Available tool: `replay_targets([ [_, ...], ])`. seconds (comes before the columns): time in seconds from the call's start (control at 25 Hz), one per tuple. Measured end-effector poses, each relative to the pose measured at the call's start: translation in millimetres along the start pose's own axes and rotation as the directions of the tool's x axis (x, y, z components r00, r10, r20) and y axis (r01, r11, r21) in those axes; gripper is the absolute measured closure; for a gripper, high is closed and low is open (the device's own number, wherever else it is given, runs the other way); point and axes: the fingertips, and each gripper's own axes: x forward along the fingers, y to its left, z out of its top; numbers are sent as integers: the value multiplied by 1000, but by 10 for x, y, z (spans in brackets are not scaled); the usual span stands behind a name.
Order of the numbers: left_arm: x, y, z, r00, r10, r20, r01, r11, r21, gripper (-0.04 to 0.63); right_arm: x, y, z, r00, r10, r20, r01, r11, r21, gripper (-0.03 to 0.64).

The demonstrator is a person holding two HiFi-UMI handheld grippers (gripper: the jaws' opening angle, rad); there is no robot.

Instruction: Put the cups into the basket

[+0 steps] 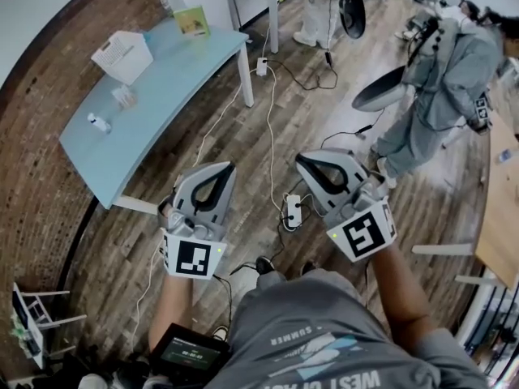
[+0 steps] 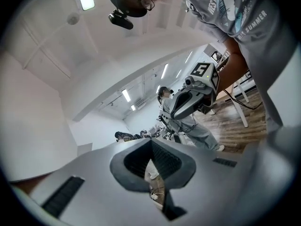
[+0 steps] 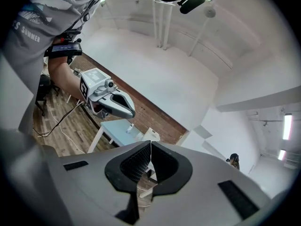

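Evidently no step is done yet: the basket (image 1: 122, 55) stands near the far corner of the table (image 1: 174, 96), and two small items, probably the cups (image 1: 123, 96), lie on the tabletop outside it, one just beside the basket and one nearer the left edge; they are too small to identify surely. Both grippers are well apart from the table. Left gripper (image 1: 225, 168) and right gripper (image 1: 303, 160) are each closed and hold nothing.

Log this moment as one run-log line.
left gripper: shut, empty | right gripper: shut, empty | both: over floor, short of table | basket: on table | cups: on table, outside basket
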Motion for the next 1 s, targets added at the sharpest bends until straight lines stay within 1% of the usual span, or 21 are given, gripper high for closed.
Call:
replay_targets([
  [0.2,3,177,-176,1000,-14,27,14,1000,-9,597,222,-47,56,999,-32,-25,32,999,-4,603],
  [0.48,225,248,-311,999,-27,44,28,999,-30,597,407,-164,-63,999,-19,-37,20,1000,2,603],
  [0.64,477,312,-445,1000,-25,12,26,999,-38,597,538,-322,-238,999,2,-32,-2,1000,9,603],
  [0.76,643,375,-472,1000,-21,-1,21,999,-24,597,659,-469,-361,1000,23,-8,-23,1000,18,603],
  [0.84,766,470,-497,1000,-2,-12,2,1000,-20,597,732,-597,-420,999,36,11,-36,999,17,603],
  [1.0,991,564,-593,998,33,-50,-34,999,-34,597,858,-809,-554,997,65,43,-65,998,12,603],
])
